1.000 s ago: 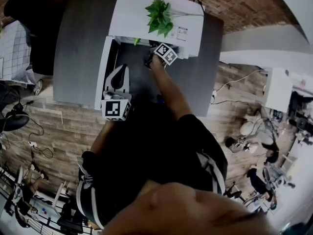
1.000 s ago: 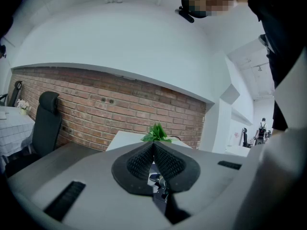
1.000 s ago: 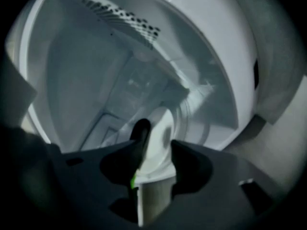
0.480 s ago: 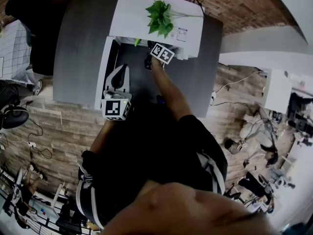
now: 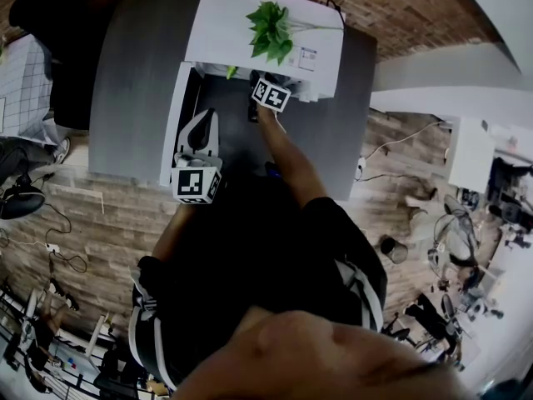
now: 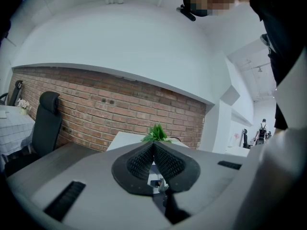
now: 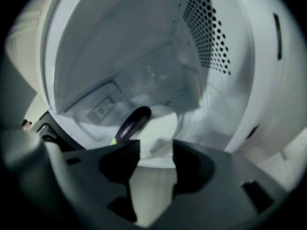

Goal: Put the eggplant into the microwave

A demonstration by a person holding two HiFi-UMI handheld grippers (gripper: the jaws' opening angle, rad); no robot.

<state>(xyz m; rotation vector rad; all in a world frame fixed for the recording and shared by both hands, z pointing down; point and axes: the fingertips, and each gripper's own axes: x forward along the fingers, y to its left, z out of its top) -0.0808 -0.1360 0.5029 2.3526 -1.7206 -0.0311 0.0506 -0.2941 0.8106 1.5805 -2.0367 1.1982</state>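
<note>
The dark purple eggplant (image 7: pixel 133 123) lies on the pale turntable plate (image 7: pixel 162 126) inside the white microwave (image 5: pixel 250 32). My right gripper (image 7: pixel 156 145) reaches into the cavity. Its jaws have just been opening and now stand apart just short of the eggplant, with nothing between them. In the head view the right gripper (image 5: pixel 258 98) sits at the microwave's mouth, its fingertips hidden. The microwave door (image 5: pixel 172 123) hangs open to the left. My left gripper (image 5: pixel 202 122) stays beside that door, and in its own view the left gripper (image 6: pixel 153 145) is shut with nothing seen in it.
The microwave stands on a grey table (image 5: pixel 125 98) against a brick wall (image 6: pixel 86 109), with a green plant (image 5: pixel 271 27) on top. A black chair (image 5: pixel 50 23) is at the table's left end. Cables lie on the wood floor (image 5: pixel 92 223).
The right gripper's marker cube has shifted slightly left and towards the microwave and has rolled. The left gripper has not moved.
</note>
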